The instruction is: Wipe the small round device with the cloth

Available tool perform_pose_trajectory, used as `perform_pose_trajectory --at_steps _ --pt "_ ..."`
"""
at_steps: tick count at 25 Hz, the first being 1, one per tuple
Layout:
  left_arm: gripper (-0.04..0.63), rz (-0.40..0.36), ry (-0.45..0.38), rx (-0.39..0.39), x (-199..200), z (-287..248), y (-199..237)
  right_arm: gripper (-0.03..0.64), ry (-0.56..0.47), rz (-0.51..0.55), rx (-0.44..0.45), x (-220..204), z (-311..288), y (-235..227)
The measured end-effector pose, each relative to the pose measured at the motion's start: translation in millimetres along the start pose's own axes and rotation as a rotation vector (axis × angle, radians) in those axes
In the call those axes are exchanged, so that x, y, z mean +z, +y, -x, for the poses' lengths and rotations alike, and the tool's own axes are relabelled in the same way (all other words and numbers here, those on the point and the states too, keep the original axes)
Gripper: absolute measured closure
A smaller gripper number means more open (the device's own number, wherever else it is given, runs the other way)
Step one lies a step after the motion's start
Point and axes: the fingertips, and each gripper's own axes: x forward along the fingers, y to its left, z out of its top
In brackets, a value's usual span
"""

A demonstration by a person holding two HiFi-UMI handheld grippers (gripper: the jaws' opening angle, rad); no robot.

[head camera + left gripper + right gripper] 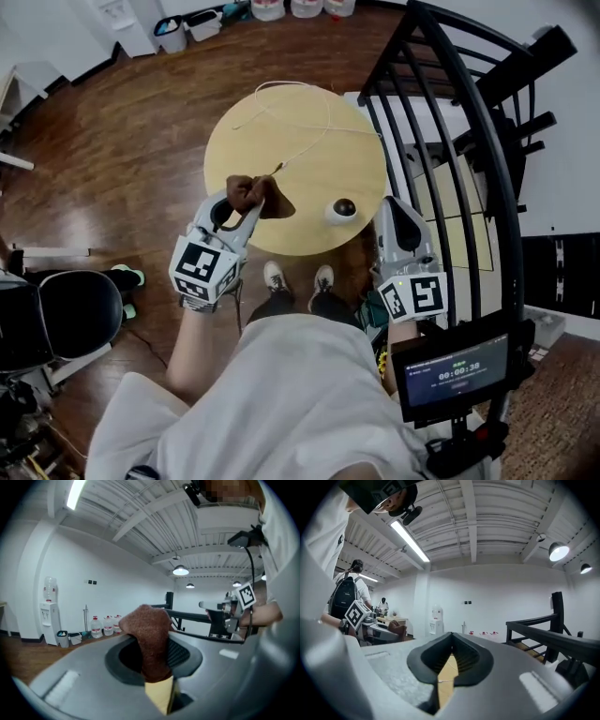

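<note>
A small round device [344,209], white with a dark dome, sits near the front right edge of the round yellow table [281,150]. My left gripper [244,200] is shut on a crumpled brown cloth [260,194], held over the table's front edge, left of the device and apart from it. In the left gripper view the cloth [149,637] sticks up out of the closed jaws. My right gripper [387,206] hangs just right of the device at the table's rim. It is shut with nothing in it, and its pads [440,660] meet in the right gripper view.
A thin white cable [305,117] loops across the far half of the table. A black metal railing [450,122] rises close on the right. A black chair [70,314] stands at the left. Water bottles [105,625] and a dispenser [49,616] line the far wall.
</note>
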Motion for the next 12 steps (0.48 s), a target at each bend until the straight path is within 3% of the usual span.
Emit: perform_pose_trajectory --at_steps 6,12 --pt "0.489 -0.029 0.037 0.057 -4 14 -19 0.614 0.014 0.027 0.019 2 27 14" --pt "0.489 -0.053 0.003 0.028 -1 26 -87 0.614 0.000 0.080 0.058 -5 85 13"
